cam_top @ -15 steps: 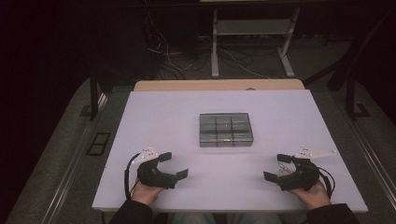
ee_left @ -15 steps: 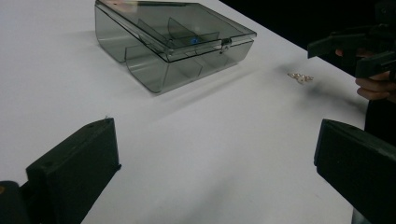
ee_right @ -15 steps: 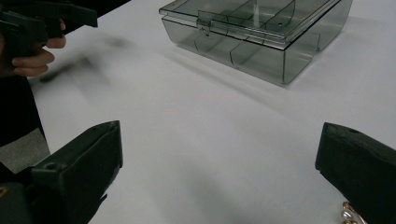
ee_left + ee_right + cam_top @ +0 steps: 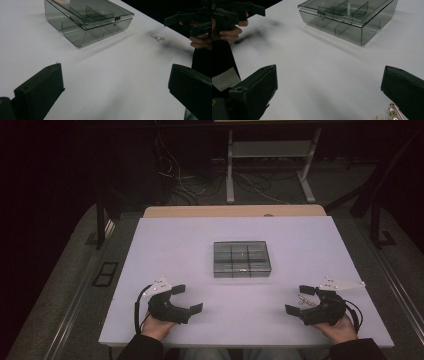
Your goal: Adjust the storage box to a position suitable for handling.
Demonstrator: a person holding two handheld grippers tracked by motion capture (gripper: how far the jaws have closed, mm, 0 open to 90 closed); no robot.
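My left gripper (image 4: pixel 189 299) gapes empty at lower left. The closed grey box (image 4: pixel 242 258) sits at centre, long axis across the frame. My right gripper (image 4: pixel 299 300), jaws apart, flanks a pearl pin (image 4: pixel 392 113); its view resolves the pearls.

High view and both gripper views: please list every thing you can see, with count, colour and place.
Compartment box: one, clear grey, lid shut, middle of the table.
Pearl jewellery: one small cluster, pale with gold, beside the right gripper.
Table: one, white top.
Cables: several, on the floor beyond the table.
Left gripper: one, black, open, near edge at left.
Right gripper: one, black, open, near edge at right.
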